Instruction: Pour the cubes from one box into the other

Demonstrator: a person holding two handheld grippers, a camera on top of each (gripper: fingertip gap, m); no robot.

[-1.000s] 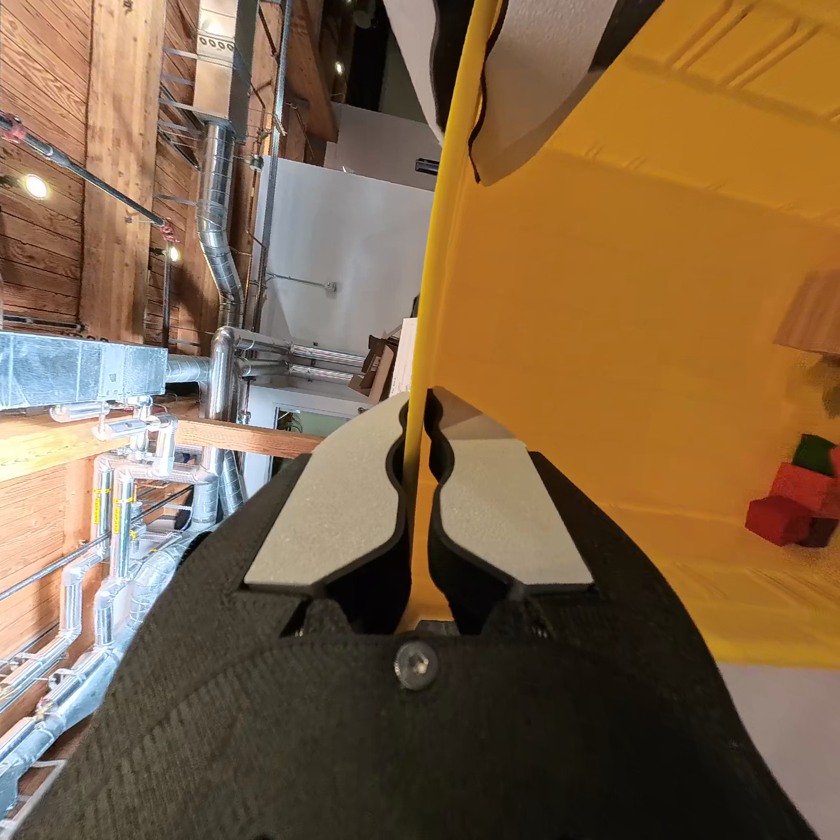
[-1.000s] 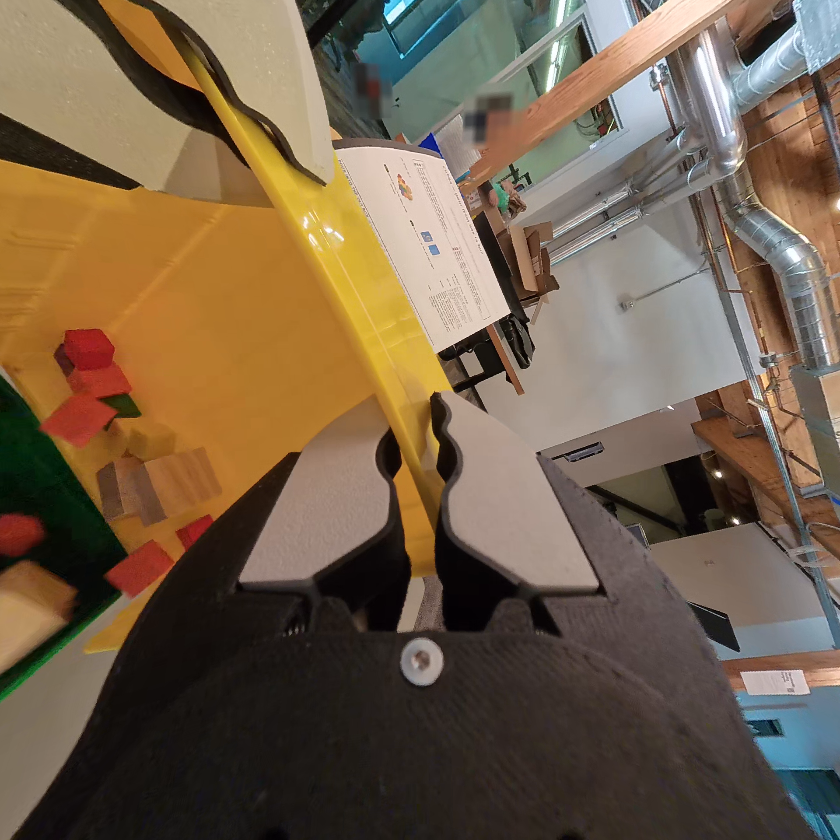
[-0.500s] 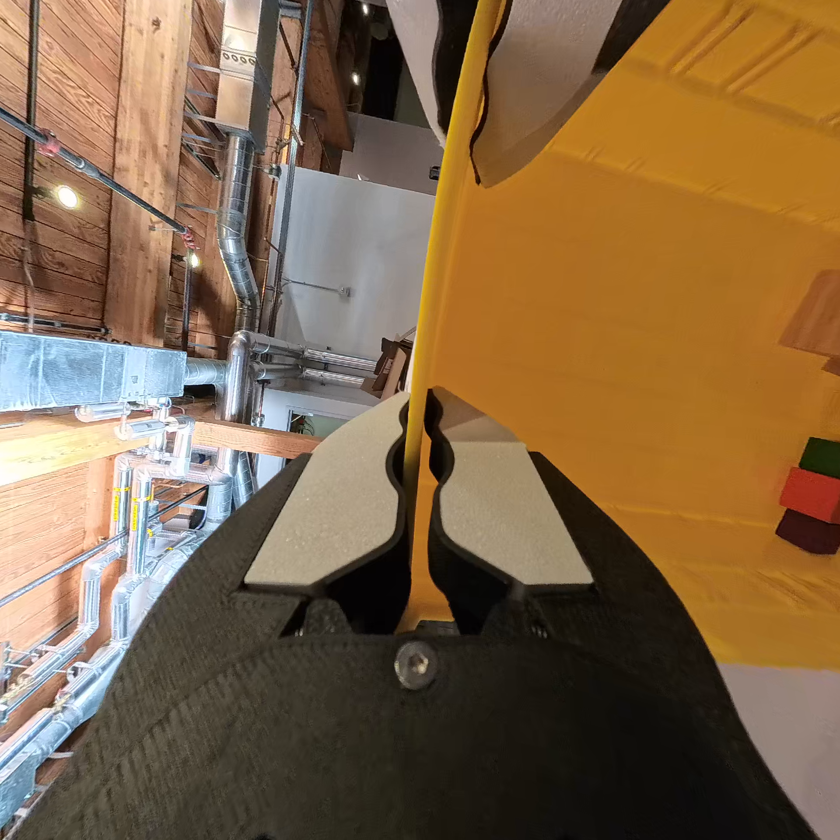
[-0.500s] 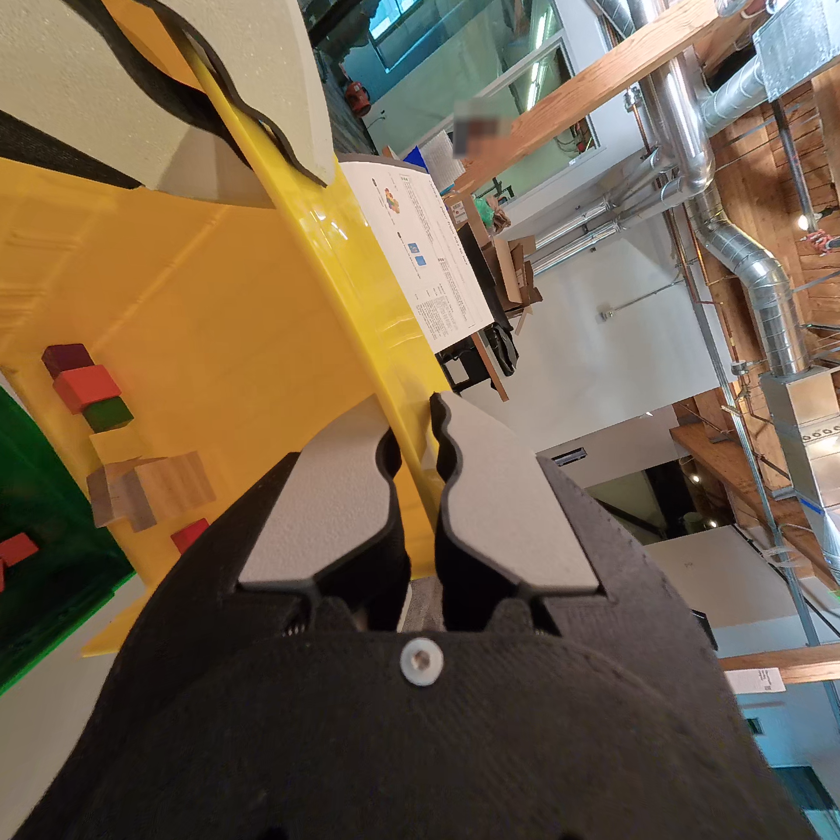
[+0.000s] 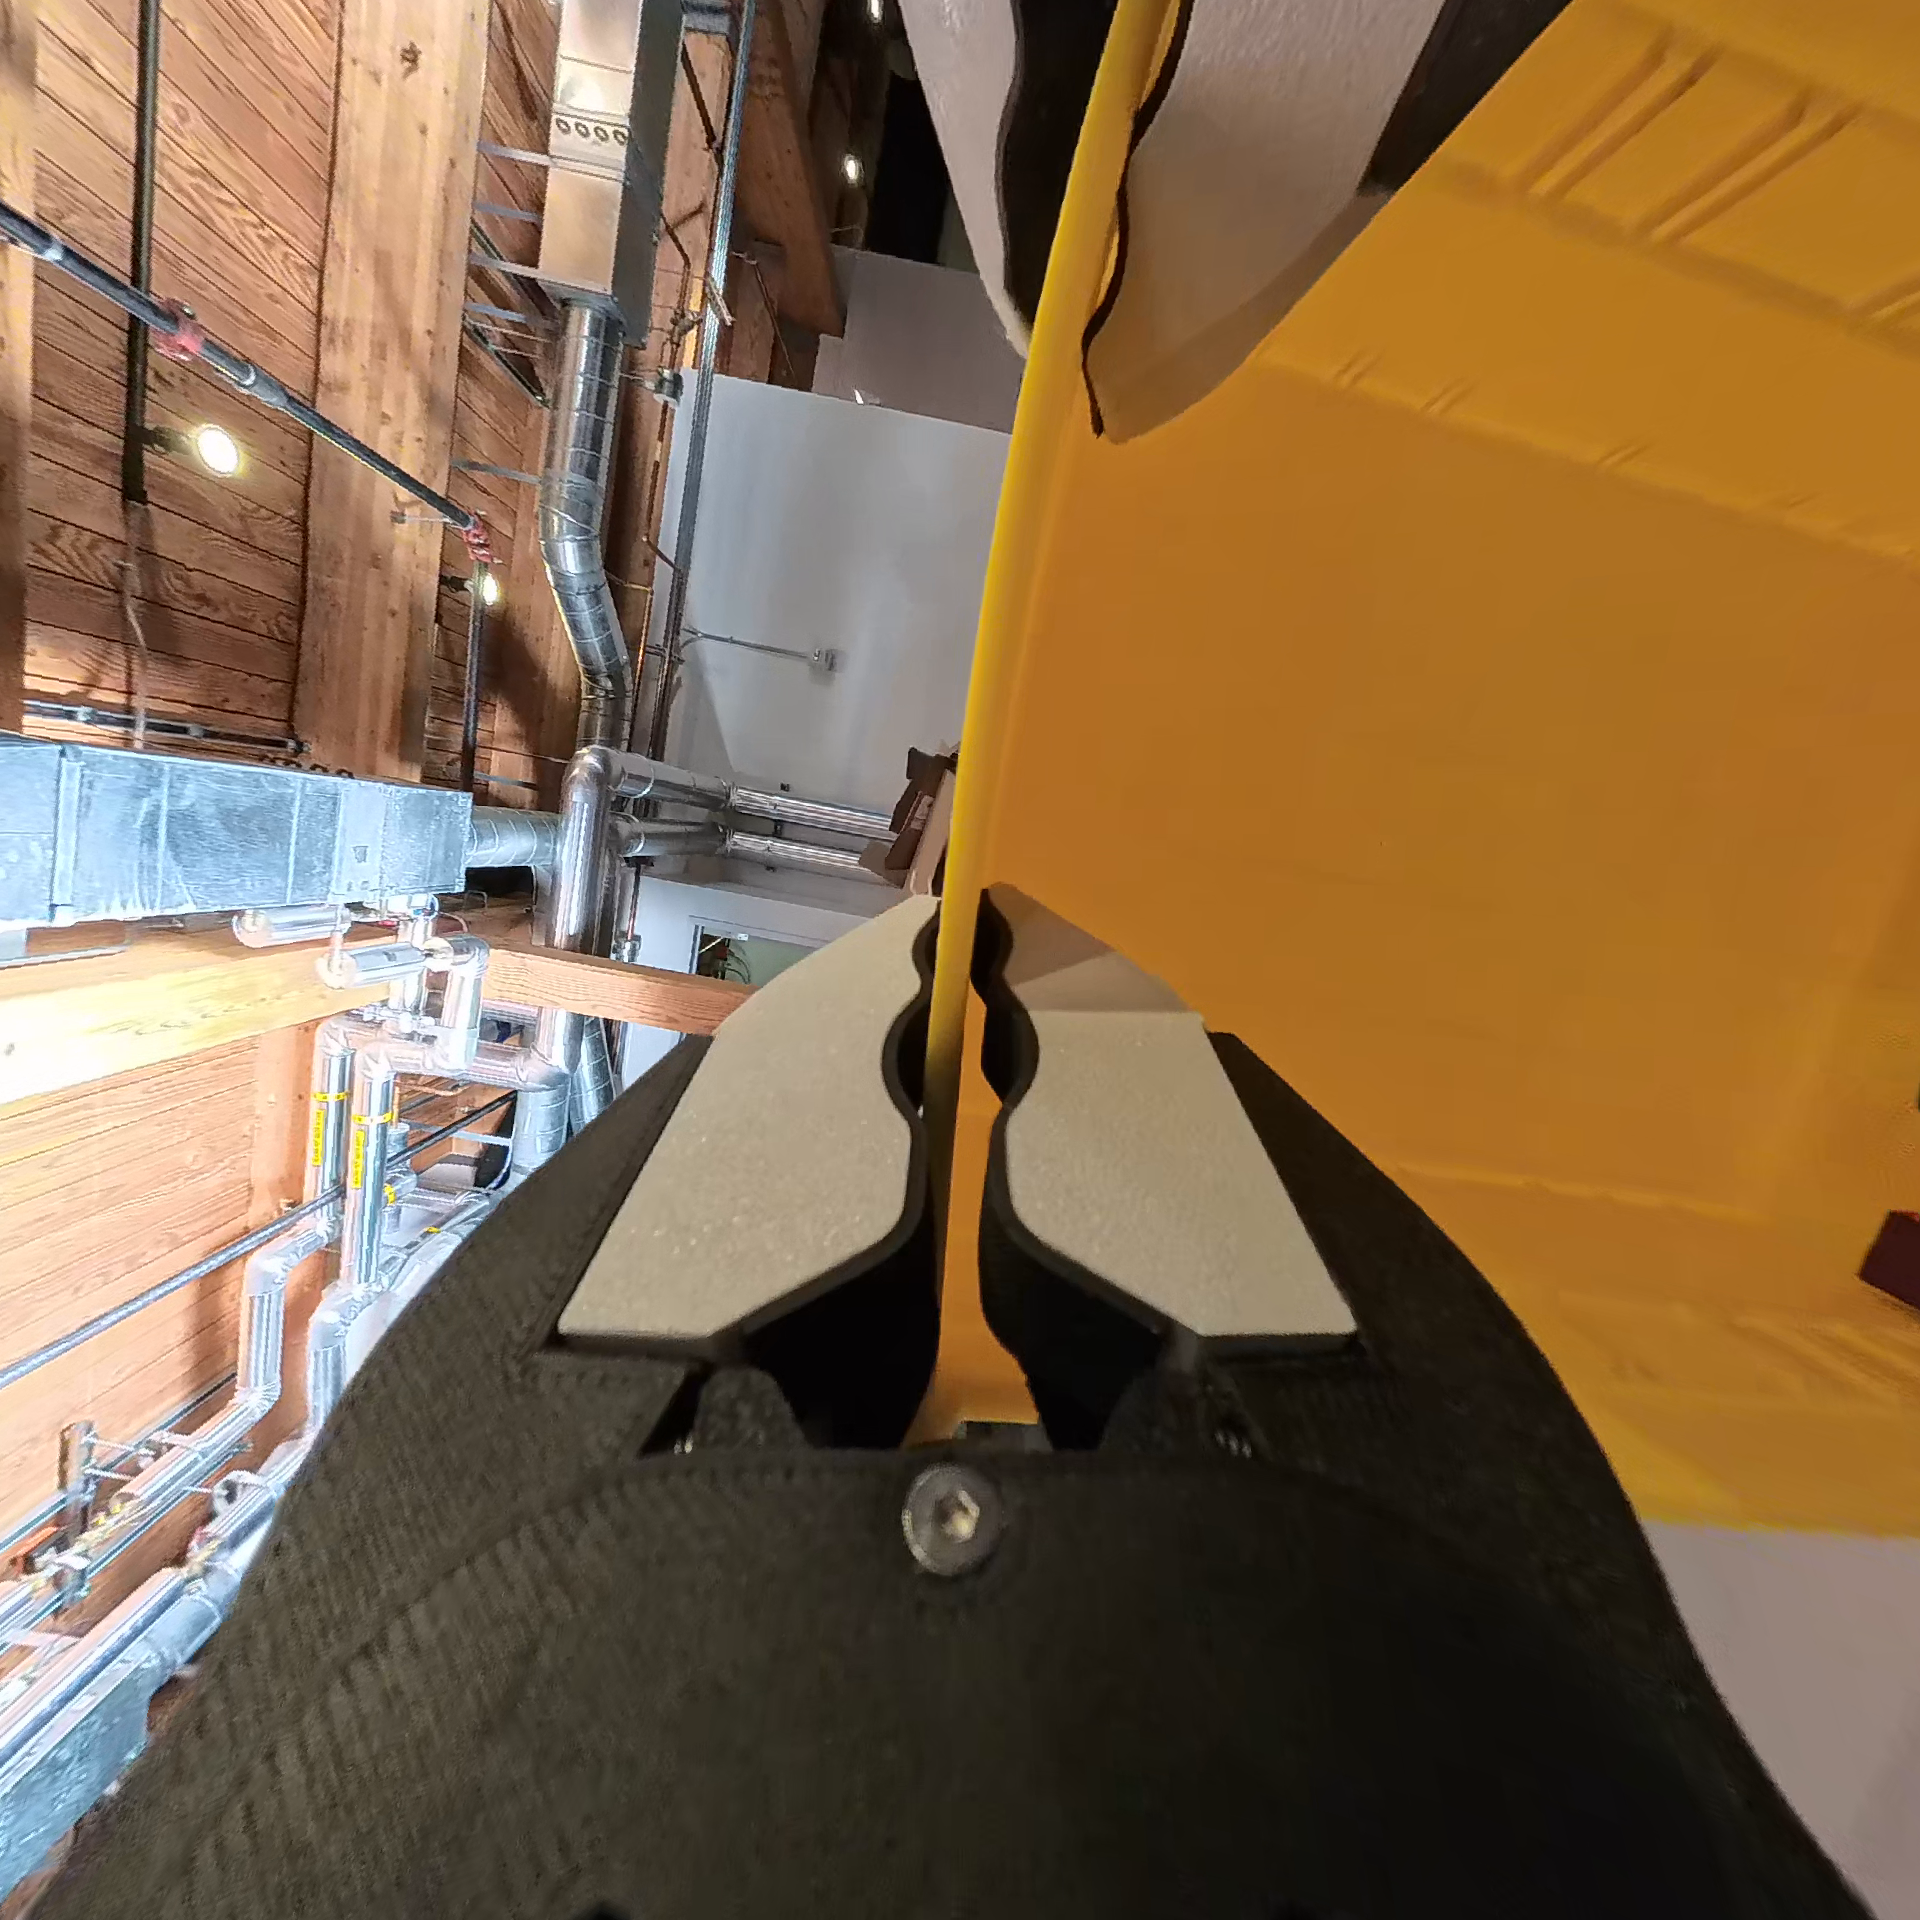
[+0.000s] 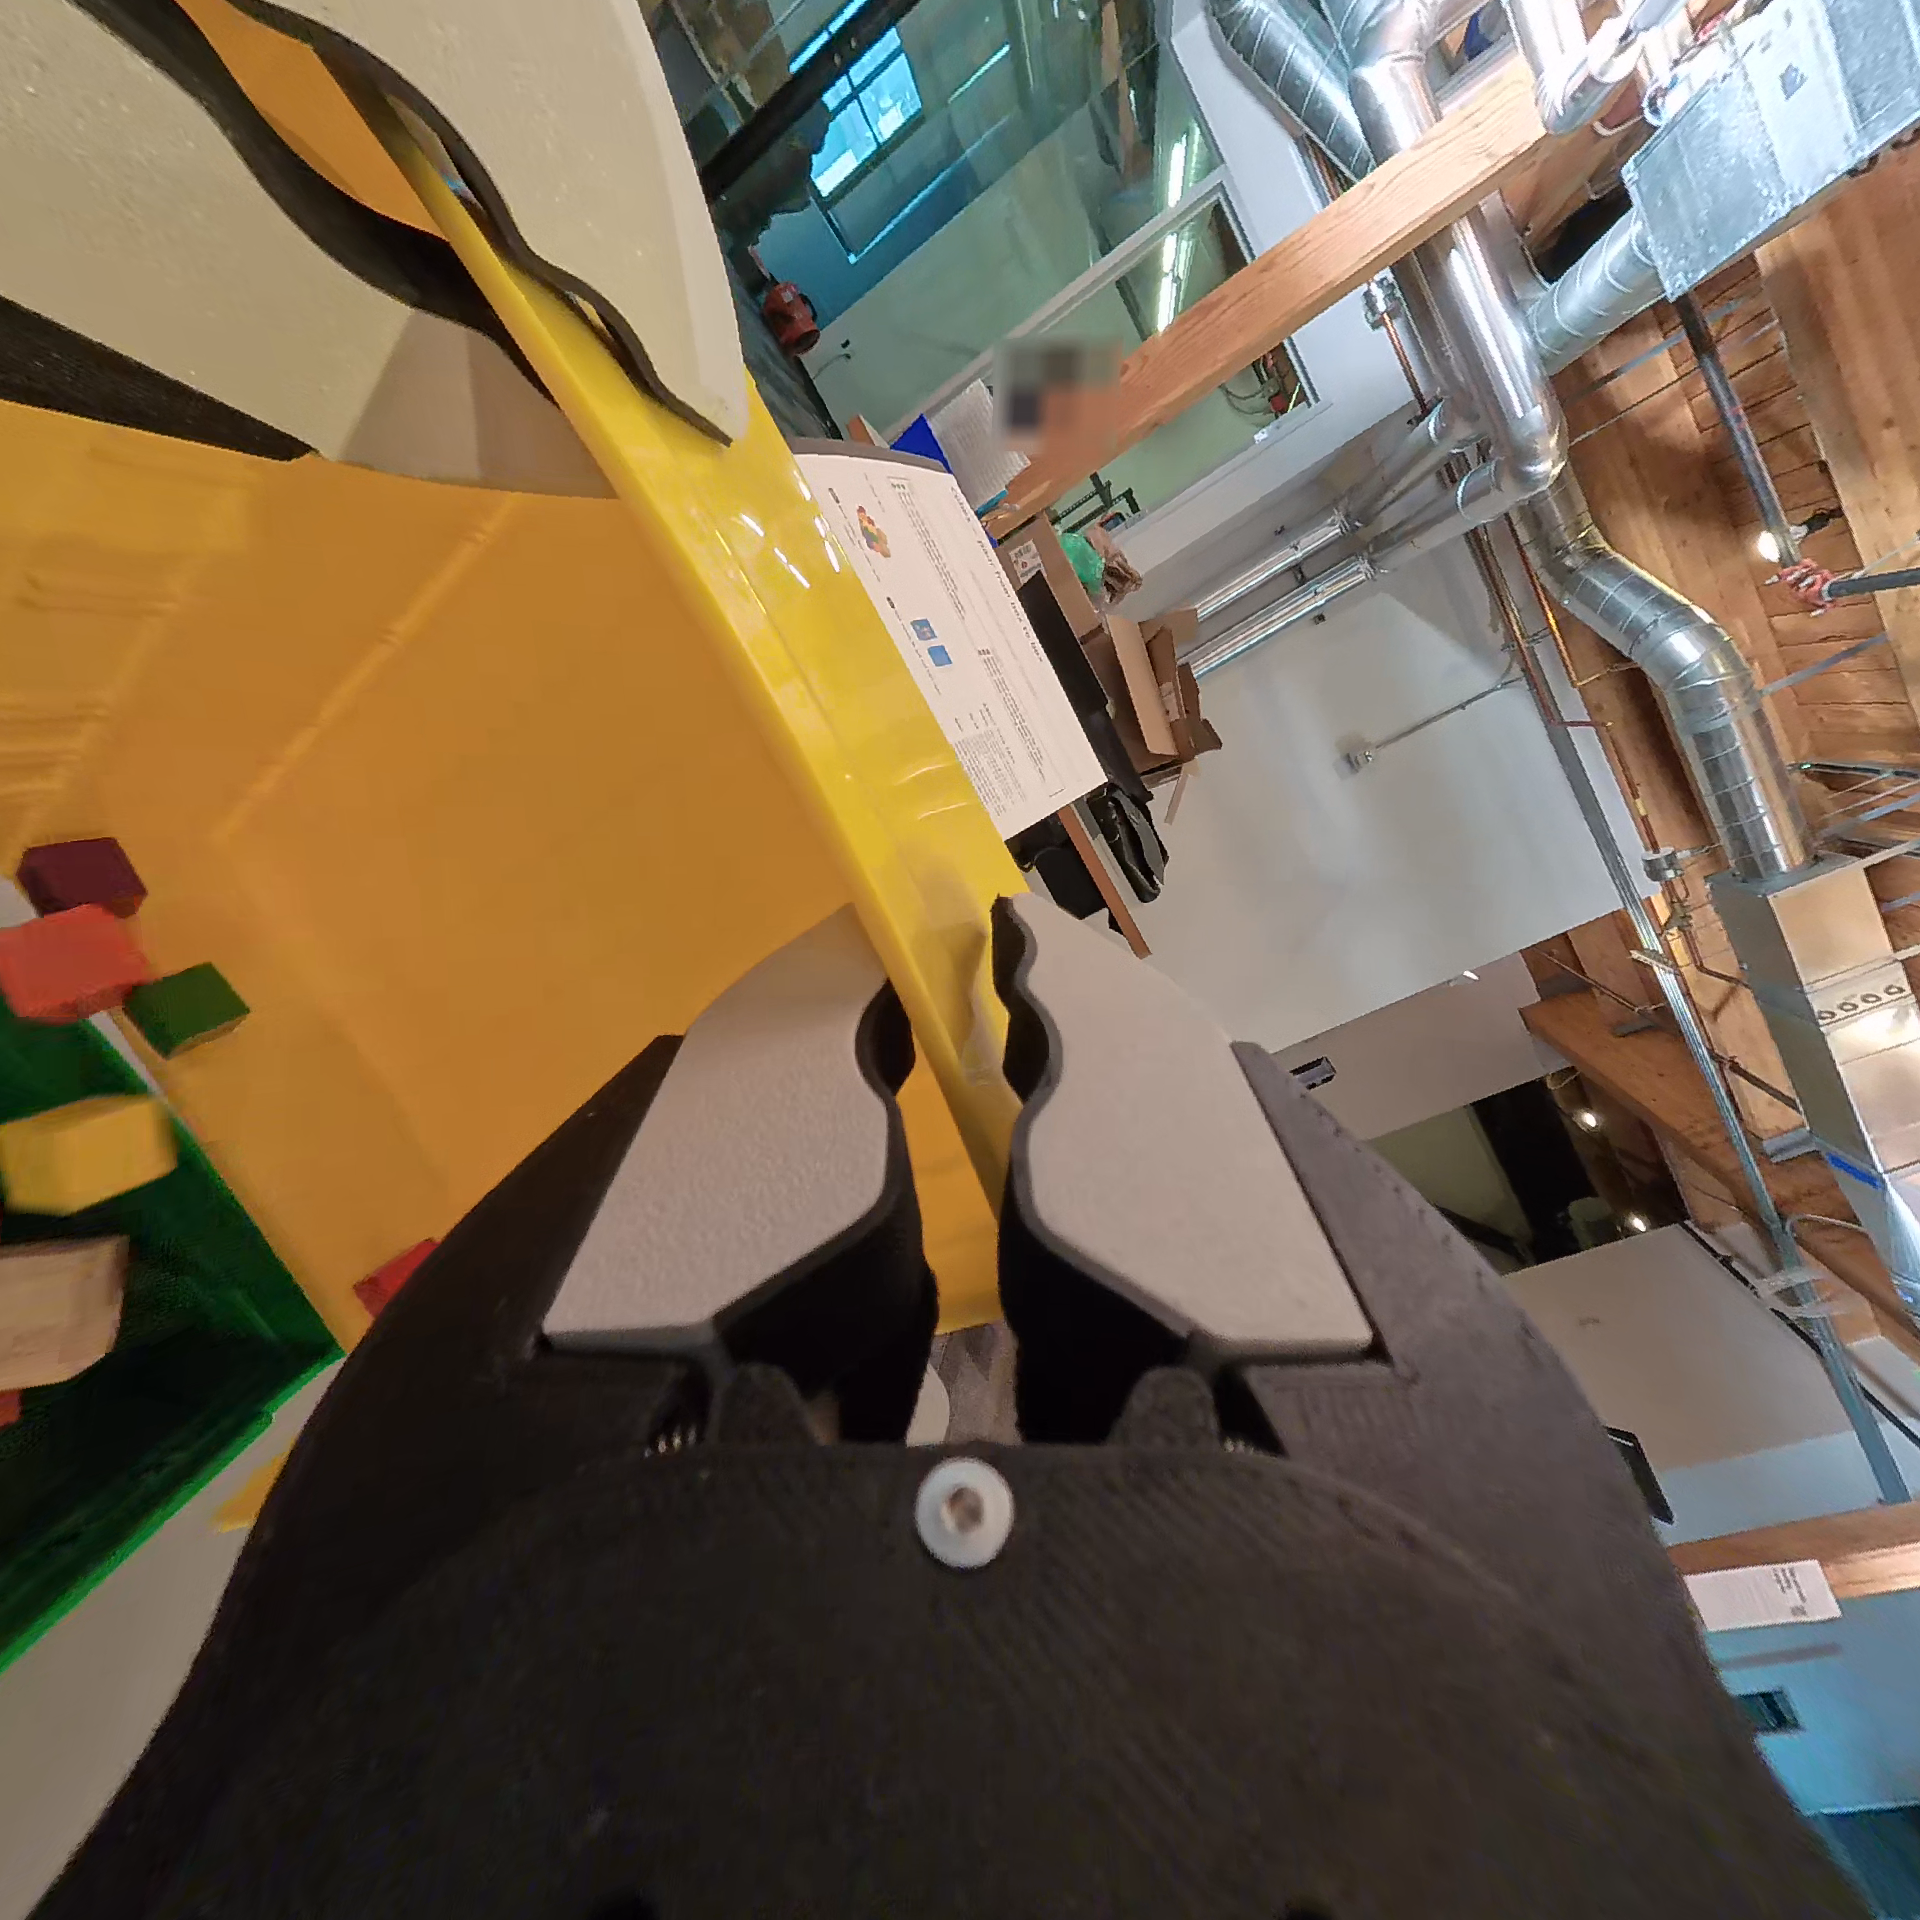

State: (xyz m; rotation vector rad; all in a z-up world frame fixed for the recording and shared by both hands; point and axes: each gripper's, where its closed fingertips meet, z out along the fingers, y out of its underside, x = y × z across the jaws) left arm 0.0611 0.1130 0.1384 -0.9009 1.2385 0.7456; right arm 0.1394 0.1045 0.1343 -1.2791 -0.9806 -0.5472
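Observation:
A yellow box (image 5: pixel 1455 831) is tipped steeply on its side, and both grippers hold it by opposite walls. My left gripper (image 5: pixel 961 914) is shut on one thin wall. My right gripper (image 6: pixel 945 966) is shut on the opposite wall (image 6: pixel 790 644). In the right wrist view, maroon (image 6: pixel 83 878), red (image 6: pixel 68 961) and green (image 6: pixel 187 1008) cubes sit at the yellow box's low edge. A yellow cube (image 6: pixel 88 1148) and a wooden block (image 6: pixel 52 1309) are over the green box (image 6: pixel 208 1351) below. A dark red cube (image 5: pixel 1896 1262) shows at the left wrist view's right edge.
The white table top (image 5: pixel 1766 1662) lies under the boxes. A printed paper sheet (image 6: pixel 966 665) lies on the table beyond the yellow box. Cardboard boxes (image 6: pixel 1153 675) stand farther back. Metal ducts and pipes (image 5: pixel 582 540) run along the wooden ceiling.
The yellow box has tipped further. The cubes have slid along it toward its low edge and several have dropped toward the green box. Both grippers have kept their hold.

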